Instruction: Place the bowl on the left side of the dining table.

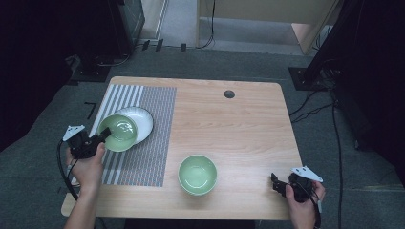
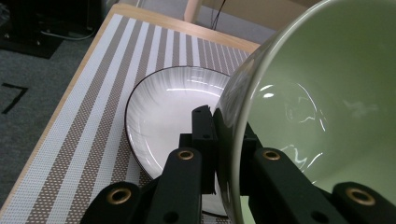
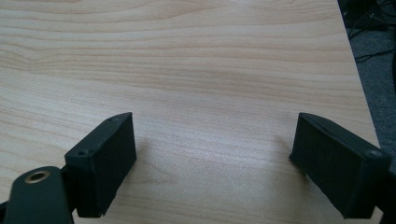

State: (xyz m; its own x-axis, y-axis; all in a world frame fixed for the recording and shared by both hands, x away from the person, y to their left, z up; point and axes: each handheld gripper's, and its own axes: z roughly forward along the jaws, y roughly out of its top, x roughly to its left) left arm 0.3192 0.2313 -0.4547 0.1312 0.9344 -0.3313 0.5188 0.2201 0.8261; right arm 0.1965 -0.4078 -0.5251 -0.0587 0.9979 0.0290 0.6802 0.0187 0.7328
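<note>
Bowl rim sits clamped in the left claw point(image 2: 219, 135) — one jaw presses the outside wall of the green bowl point(image 2: 322, 116), the other lies inside it, and the bowl hangs tilted with its glossy inside turned toward the camera. In the high view this held bowl point(image 1: 118, 132) is at the left of the wooden surface point(image 1: 239, 124), over the striped placemat point(image 1: 148, 133) and overlapping the near-left part of the white plate point(image 1: 143, 119) that lies on the mat. The left gripper view shows the plate point(image 2: 163, 107) just behind and below the lifted bowl, with a thin dark line round its edge; whether the bowl touches the plate cannot be told. The left claw point(image 1: 102, 135) comes in from the mat's near-left side, in the person's left hand point(image 1: 88, 164).

A second green bowl point(image 1: 197, 174) stands upright on bare wood near the front edge, just right of the mat and well apart from the first.

The right claw point(image 1: 275, 182) rests low at the front right corner — its jaws are spread wide over bare wood point(image 3: 210, 93) with nothing between them, pointing toward the second bowl but clear of it.
</note>
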